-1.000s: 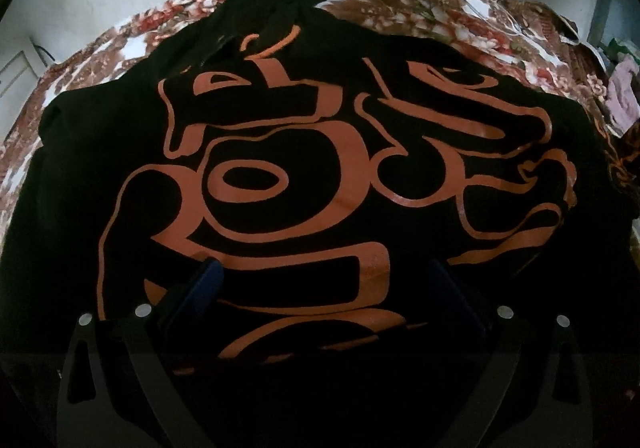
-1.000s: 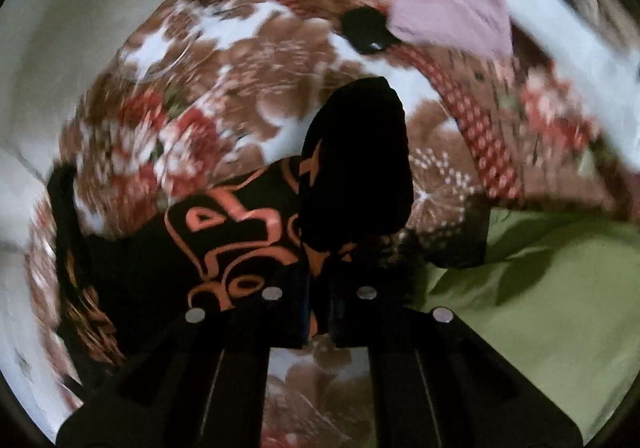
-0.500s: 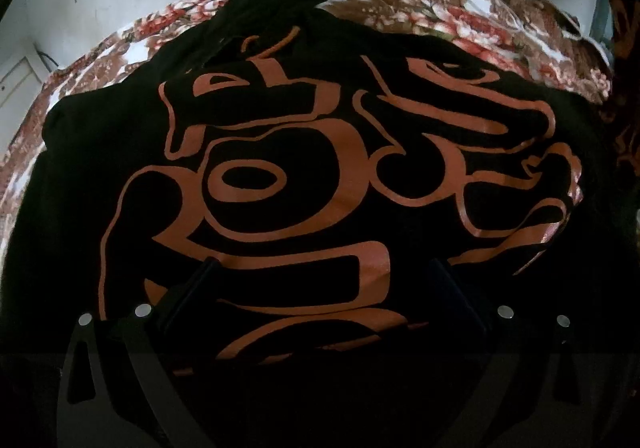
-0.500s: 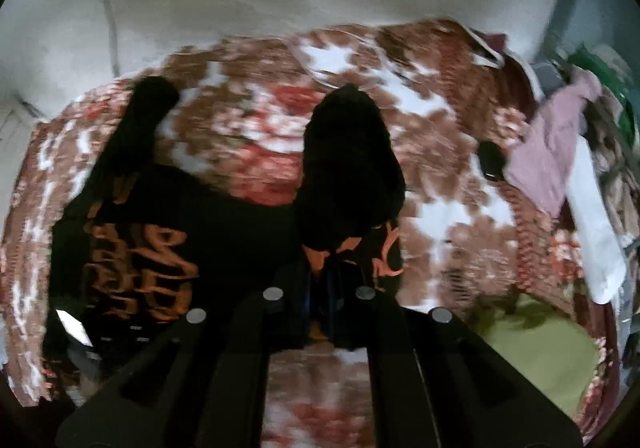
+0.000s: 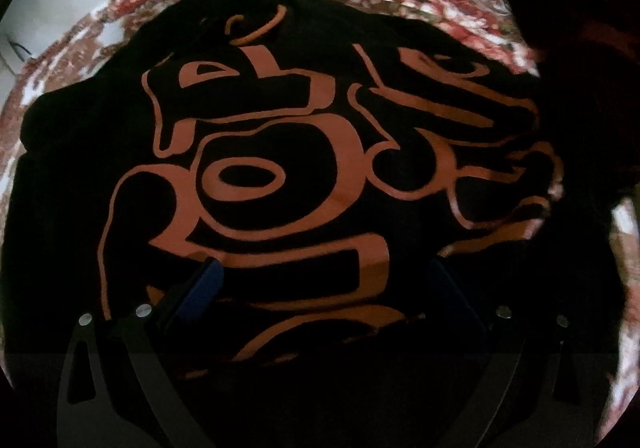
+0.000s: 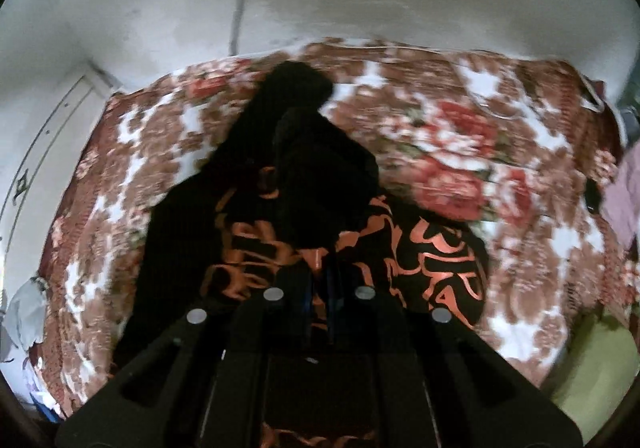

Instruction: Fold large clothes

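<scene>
A bed with a floral blanket (image 6: 460,152) in red, brown and white carries the black garment with orange print (image 5: 280,176), spread across it. At its right edge lies what may be a green cloth (image 6: 592,368).

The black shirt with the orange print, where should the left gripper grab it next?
Judging by how the black shirt lies flat, take its bare left edge, coming from the floral bedspread side; the left gripper stands open, the right gripper holds the other part.
</scene>
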